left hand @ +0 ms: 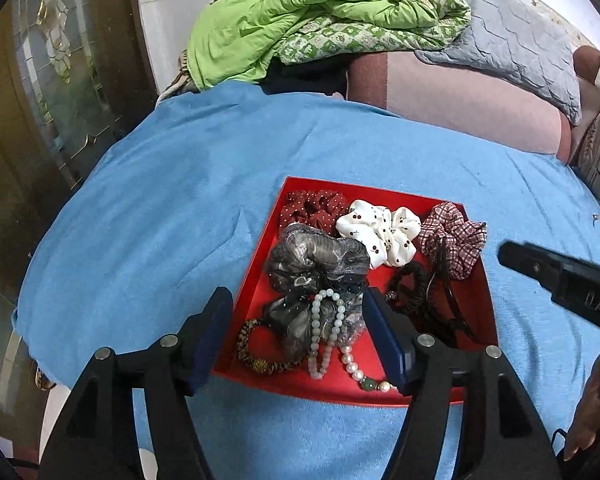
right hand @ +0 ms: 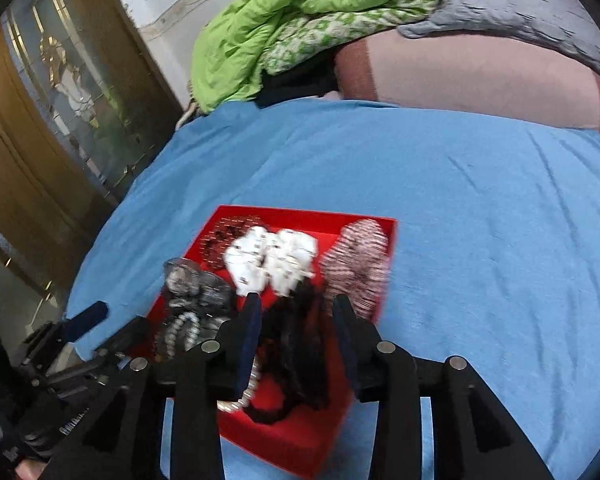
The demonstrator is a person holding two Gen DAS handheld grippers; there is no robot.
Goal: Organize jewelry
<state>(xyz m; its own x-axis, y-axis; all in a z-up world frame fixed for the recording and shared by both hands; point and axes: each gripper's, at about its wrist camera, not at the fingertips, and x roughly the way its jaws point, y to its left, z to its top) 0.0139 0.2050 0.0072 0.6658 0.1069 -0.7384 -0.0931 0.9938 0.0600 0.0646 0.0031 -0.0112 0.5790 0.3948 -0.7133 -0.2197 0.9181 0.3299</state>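
Observation:
A red tray [left hand: 384, 194] lies on a blue cloth and holds several scrunchies: dark red dotted [left hand: 314, 208], white cherry-print [left hand: 378, 232], red plaid [left hand: 454, 238], grey sheer [left hand: 312, 264]. A pale bead bracelet [left hand: 326, 320], a pearl string [left hand: 358, 368], a leopard band [left hand: 256, 354] and black hair ties [left hand: 424, 296] lie at its near side. My left gripper [left hand: 296, 320] is open above the grey scrunchie and beads, empty. My right gripper [right hand: 296, 320] is open over the black hair ties [right hand: 296, 344] in the tray [right hand: 312, 448]; it also shows in the left wrist view [left hand: 560, 276].
The blue cloth [left hand: 172, 208] covers a bed. A green quilt [left hand: 300, 24] and a grey quilted blanket [left hand: 512, 44] are piled at the far side on a pink sheet [left hand: 460, 100]. A wooden glass-panelled door [left hand: 52, 80] stands at the left.

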